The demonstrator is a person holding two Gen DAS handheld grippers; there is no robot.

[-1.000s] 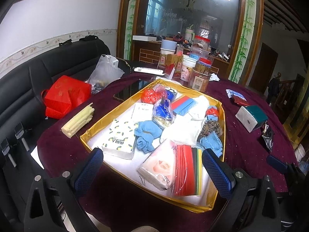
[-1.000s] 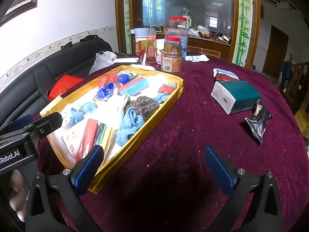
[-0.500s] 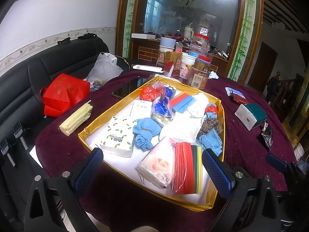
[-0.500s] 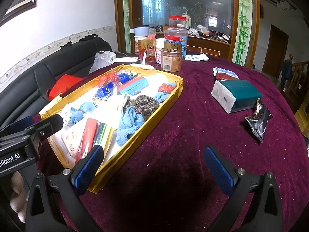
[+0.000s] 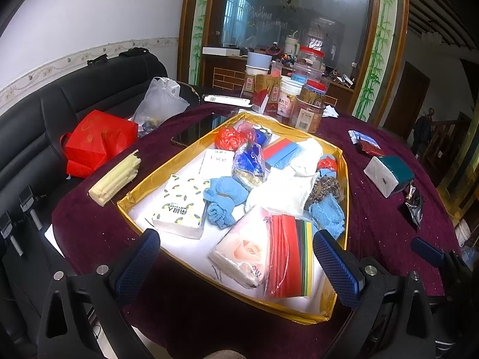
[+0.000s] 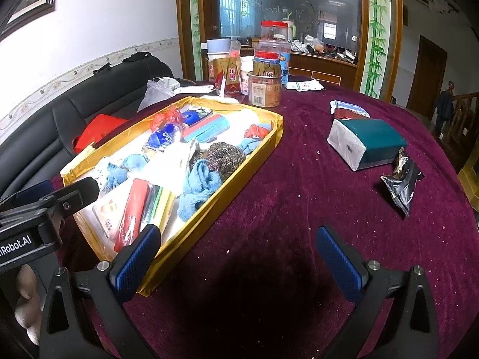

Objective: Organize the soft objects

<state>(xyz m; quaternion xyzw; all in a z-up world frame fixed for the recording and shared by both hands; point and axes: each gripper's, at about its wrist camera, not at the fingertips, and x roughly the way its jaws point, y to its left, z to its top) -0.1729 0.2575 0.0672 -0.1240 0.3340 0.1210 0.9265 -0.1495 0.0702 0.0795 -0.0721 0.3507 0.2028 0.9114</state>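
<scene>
- left gripper (image 5: 236, 257) spread wide, empty, over the near end of the gold tray (image 5: 345, 185);
- right gripper (image 6: 236, 257) likewise agape, empty, right of the tray above the maroon cloth (image 6: 299, 197)

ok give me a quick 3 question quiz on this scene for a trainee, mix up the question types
1. True or false: the left gripper is shut on the pink tissue pack.
2. Multiple choice: where does the teal tissue pack lie? A) in the gold tray B) on the cloth outside the tray C) on the sofa
3. Fill in: the red bag rests on the ____.

Key: 1 false, both grippers are open and hold nothing, right gripper included. 2 B. 3 sofa.
</scene>
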